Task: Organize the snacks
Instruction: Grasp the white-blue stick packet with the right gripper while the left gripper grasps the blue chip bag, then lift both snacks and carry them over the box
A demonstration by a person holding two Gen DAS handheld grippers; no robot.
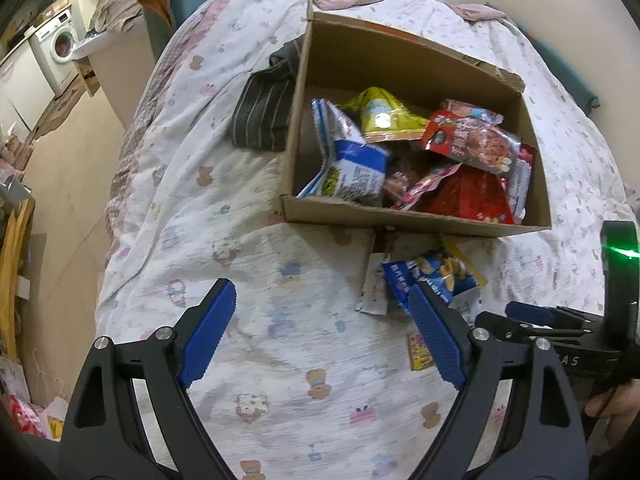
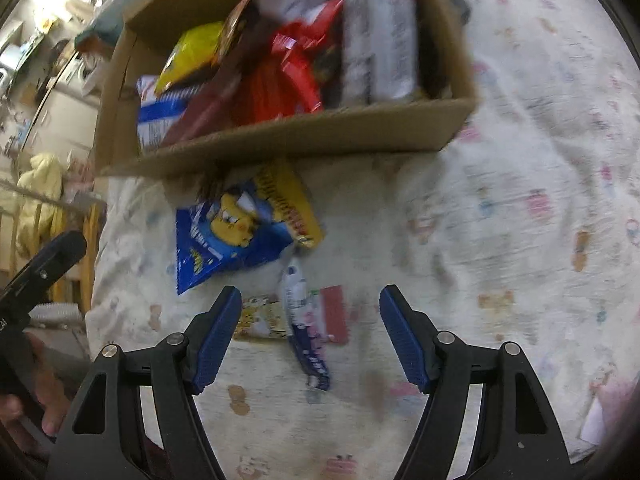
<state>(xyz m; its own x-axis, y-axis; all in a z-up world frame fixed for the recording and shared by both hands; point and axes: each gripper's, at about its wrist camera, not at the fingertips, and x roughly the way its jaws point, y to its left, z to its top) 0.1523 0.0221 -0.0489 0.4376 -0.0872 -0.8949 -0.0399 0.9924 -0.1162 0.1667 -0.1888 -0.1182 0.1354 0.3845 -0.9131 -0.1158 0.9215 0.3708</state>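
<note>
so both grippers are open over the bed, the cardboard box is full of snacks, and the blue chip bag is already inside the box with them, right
Not quite. The blue chip bag is not in the cardboard box; it lies on the bedsheet just in front of it, as the right wrist view shows. The left gripper and right gripper are open.
</note>
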